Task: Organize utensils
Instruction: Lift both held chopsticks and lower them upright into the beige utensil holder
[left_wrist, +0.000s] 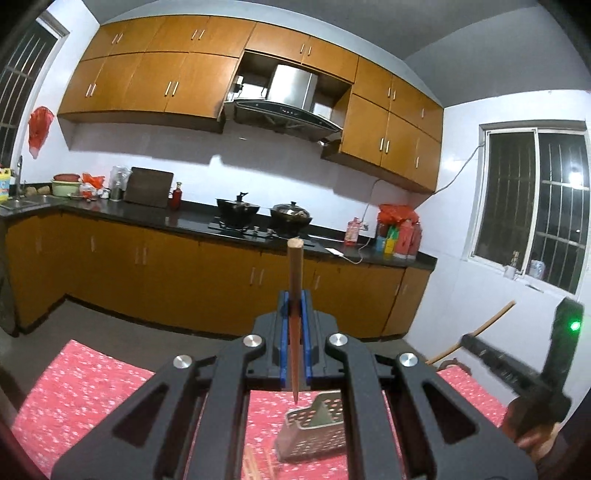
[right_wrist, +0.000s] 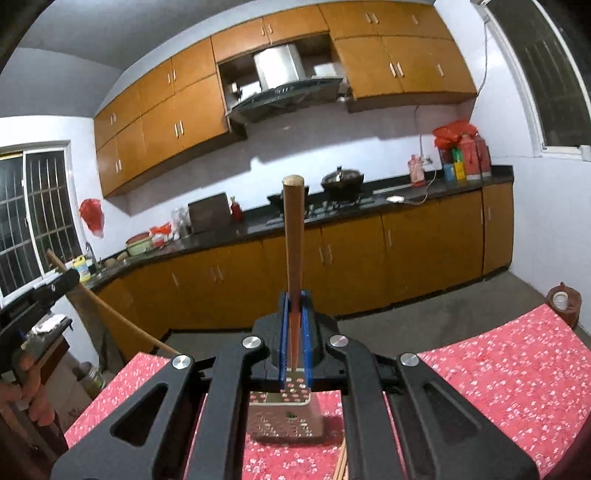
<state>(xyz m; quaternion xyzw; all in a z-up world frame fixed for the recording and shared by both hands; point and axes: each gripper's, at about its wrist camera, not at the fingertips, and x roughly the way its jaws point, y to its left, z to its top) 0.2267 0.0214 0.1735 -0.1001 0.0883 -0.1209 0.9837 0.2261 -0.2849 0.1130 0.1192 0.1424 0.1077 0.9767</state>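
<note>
My left gripper (left_wrist: 294, 306) is shut on a wooden chopstick (left_wrist: 294, 273) that stands upright, its thin tip hanging above a perforated metal utensil holder (left_wrist: 312, 432) on the red floral tablecloth (left_wrist: 85, 384). My right gripper (right_wrist: 294, 306) is shut on a second wooden chopstick (right_wrist: 293, 236), also upright, its tip just above the same holder (right_wrist: 284, 417). More chopsticks (left_wrist: 255, 465) lie on the cloth beside the holder; they also show in the right wrist view (right_wrist: 342, 467). The right gripper shows in the left wrist view at the far right (left_wrist: 480, 345).
The table with the red cloth (right_wrist: 517, 369) stands in a kitchen. Brown cabinets and a dark counter (left_wrist: 184, 221) with woks (left_wrist: 236, 208) run along the far wall. A red thermos (right_wrist: 563, 301) stands past the table's right corner.
</note>
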